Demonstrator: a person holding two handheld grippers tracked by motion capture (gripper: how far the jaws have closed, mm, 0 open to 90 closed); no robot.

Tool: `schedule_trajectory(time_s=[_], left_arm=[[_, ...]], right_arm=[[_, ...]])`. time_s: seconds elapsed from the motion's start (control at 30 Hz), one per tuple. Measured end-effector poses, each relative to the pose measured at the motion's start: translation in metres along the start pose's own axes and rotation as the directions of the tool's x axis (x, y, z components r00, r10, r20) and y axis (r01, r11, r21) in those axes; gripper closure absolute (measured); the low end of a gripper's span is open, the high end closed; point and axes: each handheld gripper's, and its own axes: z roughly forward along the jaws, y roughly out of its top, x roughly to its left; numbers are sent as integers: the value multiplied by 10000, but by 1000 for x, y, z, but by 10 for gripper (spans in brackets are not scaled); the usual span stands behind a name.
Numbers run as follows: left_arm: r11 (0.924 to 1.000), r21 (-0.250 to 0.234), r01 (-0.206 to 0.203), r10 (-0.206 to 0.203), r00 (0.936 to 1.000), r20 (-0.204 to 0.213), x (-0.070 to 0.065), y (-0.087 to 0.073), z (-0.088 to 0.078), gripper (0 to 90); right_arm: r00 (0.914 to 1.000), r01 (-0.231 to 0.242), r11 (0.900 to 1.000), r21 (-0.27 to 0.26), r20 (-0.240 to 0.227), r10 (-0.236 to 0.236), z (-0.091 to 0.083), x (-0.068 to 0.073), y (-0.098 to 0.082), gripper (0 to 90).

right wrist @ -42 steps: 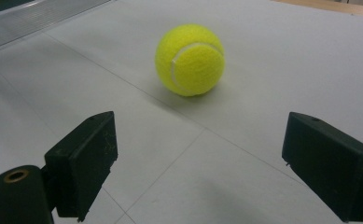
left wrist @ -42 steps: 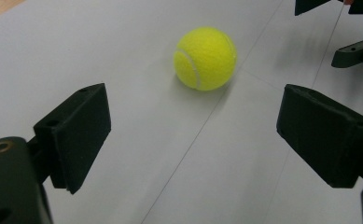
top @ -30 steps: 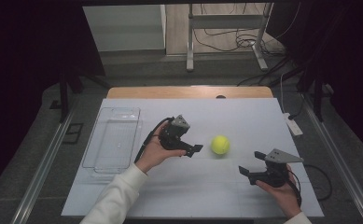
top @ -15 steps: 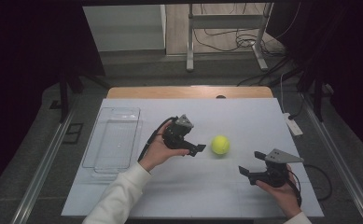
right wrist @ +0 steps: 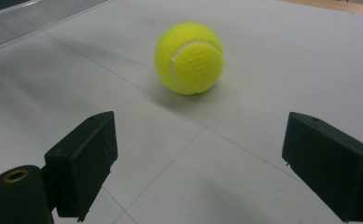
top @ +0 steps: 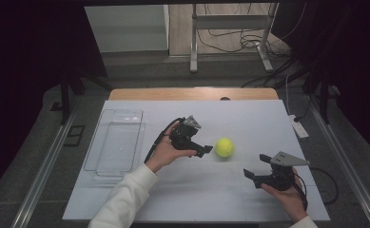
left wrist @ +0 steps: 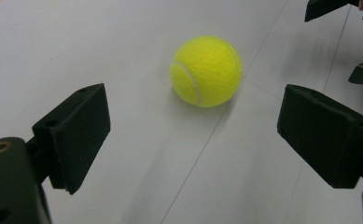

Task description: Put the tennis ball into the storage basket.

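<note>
Left gripper [top: 202, 151] sits just beside the tennis ball [top: 224, 147], on the side toward the clear plastic tray [top: 114, 142], with its tips pointing at the ball and a small gap left between them. Its jaws stand wide apart with nothing between them; in the left gripper view the ball [left wrist: 206, 71] lies on the table ahead of the two black pads [left wrist: 79, 133], beyond their tips and not touched by either.

Right gripper [top: 254, 167] rests near the ball on the opposite side, closer to the person, clearly farther from it than the left one. Its jaws are also spread wide and hold nothing; the right gripper view looks along them toward the ball [right wrist: 189, 58], which sits well ahead of the pads [right wrist: 87, 161] on bare tabletop.

Resting on the white table [top: 230, 199], the yellow-green ball lies between the two grippers, its white seam visible in both gripper views. Relative to the ball, the tray lies well apart, past the left gripper, toward the table's left edge; its corner [right wrist: 34, 18] appears beyond the ball in the right gripper view.
</note>
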Motion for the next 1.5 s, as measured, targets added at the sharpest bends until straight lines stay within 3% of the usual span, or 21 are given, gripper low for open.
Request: schedule_trajectory(time_s=[0.83,1.5], left_arm=[[9996,265,113,-114,9999,50,4,14,16,109],[9975,701,-106,85,9995,297,0,25,44,105]], right_arm=[[10000,-11,10000,-19,-39,11,0,0,0,107],[10000,11,10000,-5,-60,-11,1,0,0,108]])
